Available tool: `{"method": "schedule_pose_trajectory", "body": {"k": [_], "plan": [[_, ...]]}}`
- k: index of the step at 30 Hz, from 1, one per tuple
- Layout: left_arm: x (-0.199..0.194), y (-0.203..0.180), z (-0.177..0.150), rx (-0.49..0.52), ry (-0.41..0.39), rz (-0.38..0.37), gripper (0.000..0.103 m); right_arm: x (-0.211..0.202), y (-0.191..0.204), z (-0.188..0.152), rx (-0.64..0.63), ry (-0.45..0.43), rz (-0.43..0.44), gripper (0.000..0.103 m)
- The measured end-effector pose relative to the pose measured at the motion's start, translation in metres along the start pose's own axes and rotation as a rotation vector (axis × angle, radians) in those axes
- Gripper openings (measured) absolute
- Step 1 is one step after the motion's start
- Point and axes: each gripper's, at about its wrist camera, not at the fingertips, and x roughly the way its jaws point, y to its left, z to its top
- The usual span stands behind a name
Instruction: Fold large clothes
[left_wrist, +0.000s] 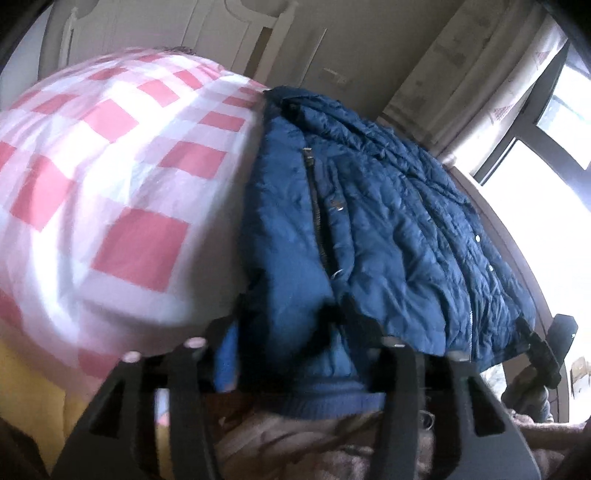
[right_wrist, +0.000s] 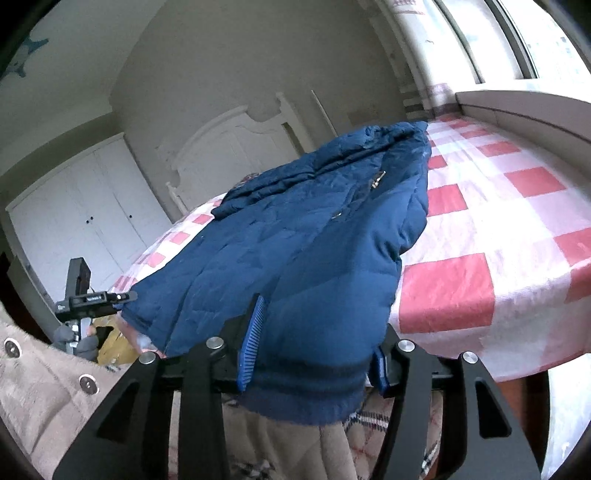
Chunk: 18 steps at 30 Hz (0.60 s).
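The jacket (right_wrist: 295, 251) is lying on the checked bed (right_wrist: 480, 229), its long axis running from the near edge away toward the headboard (right_wrist: 229, 144). A ribbed cuff is hanging over that edge between the fingers of each gripper. The right gripper (right_wrist: 314, 354) is straddling the cuff on the jacket's window side, its jaws parted around the cloth; the left gripper (left_wrist: 291, 354) is straddling the opposite cuff, likewise parted. Whether any pad is pressing the fabric cannot be told. Both hands are standing equally near the jacket's near end.
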Motion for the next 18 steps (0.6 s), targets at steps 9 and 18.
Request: {"method": "schedule_pose_trajectory", "body": {"k": [9, 18], "plan": [[0.001, 0.003, 0.01, -0.019, -0.025, -0.119, 0.013, 0.017, 0.013, 0.006, -0.066, 0.026, -0.067, 0.052], [-0.134, 0.002, 0.042, -0.14, -0.327, -0.525, 0.011, -0.058, 0.048, 0.037, -0.069, -0.228, 0.189, 0.032]]}}
